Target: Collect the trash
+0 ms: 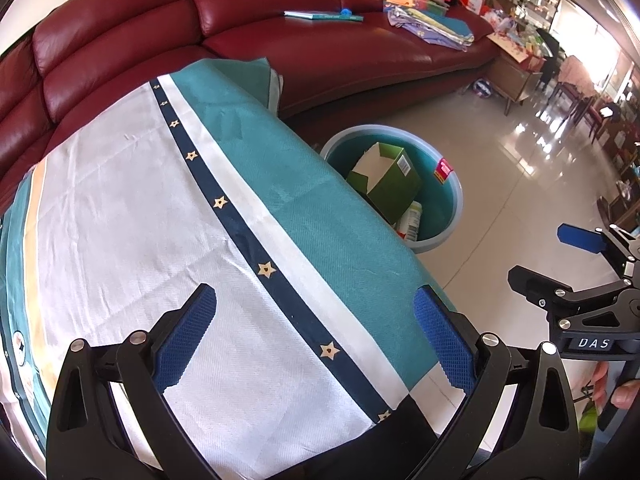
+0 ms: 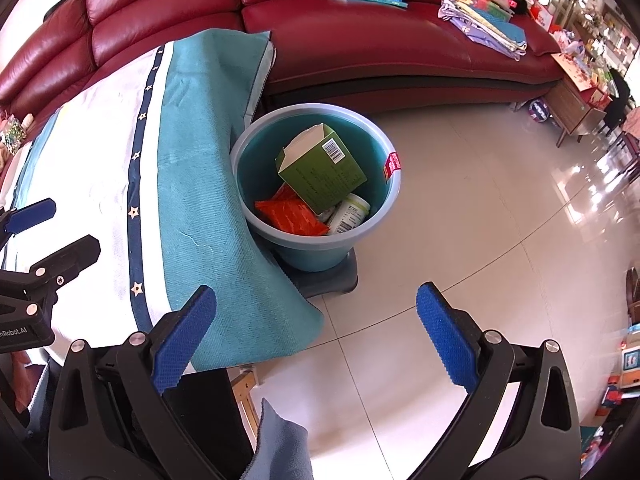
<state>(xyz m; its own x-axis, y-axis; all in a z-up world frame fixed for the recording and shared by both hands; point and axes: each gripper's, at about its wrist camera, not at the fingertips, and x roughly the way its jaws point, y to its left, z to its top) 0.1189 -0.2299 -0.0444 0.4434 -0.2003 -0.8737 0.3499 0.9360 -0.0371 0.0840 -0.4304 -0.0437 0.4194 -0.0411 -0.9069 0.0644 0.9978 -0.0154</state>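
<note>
A teal bucket (image 2: 372,148) stands on the floor beside the table. It holds a green carton (image 2: 320,172), an orange wrapper (image 2: 290,216) and a white bottle (image 2: 350,212). The bucket (image 1: 448,200) and green carton (image 1: 394,184) also show in the left wrist view. My left gripper (image 1: 316,340) is open and empty above the tablecloth (image 1: 140,220). My right gripper (image 2: 316,336) is open and empty over the floor, in front of the bucket. Each gripper shows at the edge of the other's view, the right one (image 1: 560,268) and the left one (image 2: 52,232).
A teal, white and navy star-trimmed cloth (image 2: 200,184) covers the table and hangs over its edge next to the bucket. A red leather sofa (image 2: 360,40) with books and papers (image 2: 480,12) stands behind. Glossy tiled floor (image 2: 480,220) spreads to the right.
</note>
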